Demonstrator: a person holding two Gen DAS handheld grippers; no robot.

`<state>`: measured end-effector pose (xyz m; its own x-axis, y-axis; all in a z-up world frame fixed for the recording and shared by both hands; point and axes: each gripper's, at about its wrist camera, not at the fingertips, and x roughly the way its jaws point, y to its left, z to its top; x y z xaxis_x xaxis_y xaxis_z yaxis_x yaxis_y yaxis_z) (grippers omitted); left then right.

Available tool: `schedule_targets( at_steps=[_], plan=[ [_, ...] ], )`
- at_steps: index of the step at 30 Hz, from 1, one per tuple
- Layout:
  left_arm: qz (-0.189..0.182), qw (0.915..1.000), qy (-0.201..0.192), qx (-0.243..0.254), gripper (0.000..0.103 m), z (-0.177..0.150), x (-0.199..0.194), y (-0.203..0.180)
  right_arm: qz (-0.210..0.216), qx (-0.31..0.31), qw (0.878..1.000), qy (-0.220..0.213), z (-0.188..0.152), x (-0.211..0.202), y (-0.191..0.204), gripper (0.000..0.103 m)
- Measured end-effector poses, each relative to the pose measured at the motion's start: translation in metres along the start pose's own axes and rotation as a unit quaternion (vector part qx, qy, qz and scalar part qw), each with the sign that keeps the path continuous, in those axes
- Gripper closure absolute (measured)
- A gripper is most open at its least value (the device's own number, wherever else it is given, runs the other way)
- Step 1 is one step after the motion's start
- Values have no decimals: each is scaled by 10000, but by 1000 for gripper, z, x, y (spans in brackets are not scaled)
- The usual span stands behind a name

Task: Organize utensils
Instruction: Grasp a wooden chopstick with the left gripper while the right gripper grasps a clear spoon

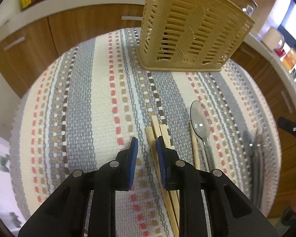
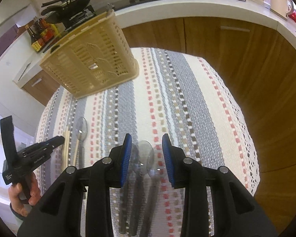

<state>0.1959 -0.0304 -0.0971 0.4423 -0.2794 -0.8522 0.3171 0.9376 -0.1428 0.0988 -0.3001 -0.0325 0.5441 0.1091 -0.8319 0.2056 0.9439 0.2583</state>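
On a striped woven cloth [image 1: 100, 90], a tan slotted utensil basket [image 1: 189, 31] stands upright at the far end, the landmark for everything else. Nearer the camera than the basket, a bundle of wooden chopsticks [image 1: 157, 130] lies flat on the cloth, running away from the basket toward the viewer. Just to their right, farther from the basket's left corner, a metal spoon [image 1: 200, 121] rests bowl-up, its bowl end pointing at the basket. Farther right again lie grey utensils [image 2: 140, 169], blurred, likely spoons and forks.

The left gripper [image 1: 147, 148] is tilted down over the cloth short of the basket, its blue-padded jaws apart, with the chopsticks lying just under and beside its right finger; nothing is clamped. Seen from the right wrist view, a bare hand [image 2: 23, 197] holds this tool by its handle, angled toward the chopsticks.

The right gripper [image 2: 147, 148] hovers over the grey utensils, also short of the basket, jaws spread wide either side of them, gripping nothing.

Behind the basket run wooden cabinet doors [image 2: 217, 45] under a white counter [image 2: 187, 6].
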Motion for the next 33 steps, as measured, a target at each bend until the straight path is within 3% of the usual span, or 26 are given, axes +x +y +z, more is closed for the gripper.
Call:
schedule_targets(
  at_steps=[2, 4, 13, 19, 25, 29, 33],
  plan=[
    [124, 9999, -32, 111, 89, -2, 0, -4, -31, -31, 10000, 38, -3, 2, -2, 74],
    [51, 9997, -20, 224, 97, -3, 0, -6, -59, -61, 9999, 112, -6, 5, -3, 74],
    [-22, 9994, 144, 323, 103, 1, -8, 9, -301, 53, 9981, 529, -14, 20, -12, 74],
    [-86, 9995, 217, 223, 103, -2, -9, 18, -267, 238, 9963, 786, -17, 37, -16, 74],
    [-156, 9995, 213, 182, 99, -1, -9, 17, -402, 276, 9952, 846, -11, 43, -16, 74],
    [-390, 9989, 261, -25, 99, -1, -10, 25, -256, 296, 9953, 882, -11, 41, -12, 74],
    [-346, 9991, 259, -2, 99, -3, -10, 26, -250, 277, 9956, 865, -11, 38, -10, 74]
  ],
)
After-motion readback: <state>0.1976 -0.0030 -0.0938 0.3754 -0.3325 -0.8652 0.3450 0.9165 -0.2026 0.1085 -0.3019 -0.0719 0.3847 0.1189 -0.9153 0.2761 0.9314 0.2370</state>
